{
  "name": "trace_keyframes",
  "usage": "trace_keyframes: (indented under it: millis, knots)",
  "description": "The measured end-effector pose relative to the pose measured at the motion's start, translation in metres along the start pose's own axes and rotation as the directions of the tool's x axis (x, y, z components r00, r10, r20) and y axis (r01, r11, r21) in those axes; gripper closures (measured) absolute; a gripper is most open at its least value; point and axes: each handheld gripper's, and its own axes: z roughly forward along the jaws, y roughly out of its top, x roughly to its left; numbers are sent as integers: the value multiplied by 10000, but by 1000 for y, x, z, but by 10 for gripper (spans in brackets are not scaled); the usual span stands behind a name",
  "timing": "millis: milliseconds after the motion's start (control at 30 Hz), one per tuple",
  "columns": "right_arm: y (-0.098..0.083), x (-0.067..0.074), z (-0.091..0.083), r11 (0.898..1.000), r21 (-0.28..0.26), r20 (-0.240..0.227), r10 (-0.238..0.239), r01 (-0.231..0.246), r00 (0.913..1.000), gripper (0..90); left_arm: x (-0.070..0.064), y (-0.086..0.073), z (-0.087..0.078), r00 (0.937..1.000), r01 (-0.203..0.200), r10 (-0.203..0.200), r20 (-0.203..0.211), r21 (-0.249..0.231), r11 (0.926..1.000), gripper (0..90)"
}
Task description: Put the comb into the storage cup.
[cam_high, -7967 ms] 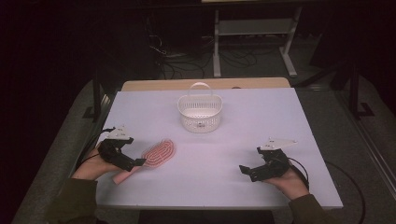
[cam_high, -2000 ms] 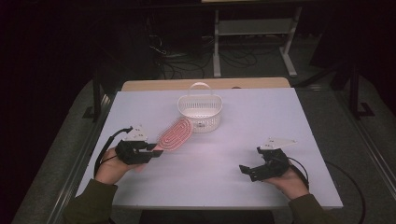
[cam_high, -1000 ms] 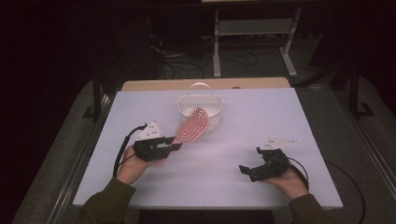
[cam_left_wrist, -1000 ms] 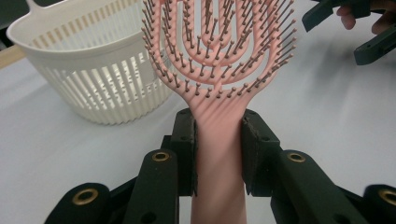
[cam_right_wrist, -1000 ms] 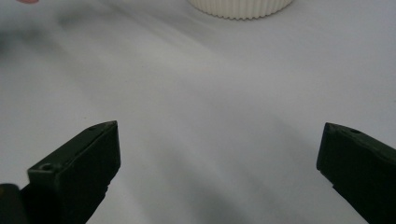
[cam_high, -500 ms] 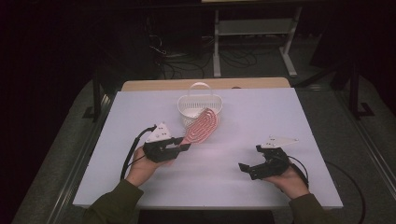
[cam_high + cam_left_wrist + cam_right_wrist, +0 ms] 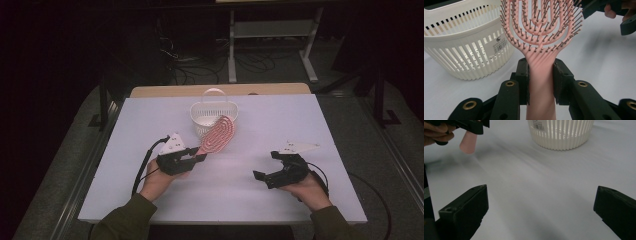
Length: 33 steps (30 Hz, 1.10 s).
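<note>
L gripper (image 7: 197,156) sits at 7 o'clock on the table, jaws pointing toward 1 o'clock, pads clamped on a pink hairbrush handle (image 7: 541,85), lifted off the surface. R gripper (image 7: 265,167) at 5 o'clock, low, jaws spread wide w/ nothing between, aimed toward 10 o'clock.

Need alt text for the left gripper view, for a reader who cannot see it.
The left gripper clamps the handle of a pink hairbrush between its two black jaws, bristled head pointing up and away. A white slotted plastic basket stands on the white table behind and left of the brush.
</note>
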Motion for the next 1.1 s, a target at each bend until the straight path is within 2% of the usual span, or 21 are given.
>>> trace_keyframes:
  millis: [267,733,1100]
  knots:
    - [8,2,4,9999,-37,-85,-149,149,9999,0,-3,-3,1,9999,-143,143,-54,25,9999,702]
    - [31,11,14,9992,-359,-683,-203,179,9975,0,-7,-6,0,9998,-150,149,-115,-109,9998,702]
    - [42,15,23,9987,-482,-980,-183,136,9950,0,-8,-8,0,9994,-200,195,-297,-173,9997,702]
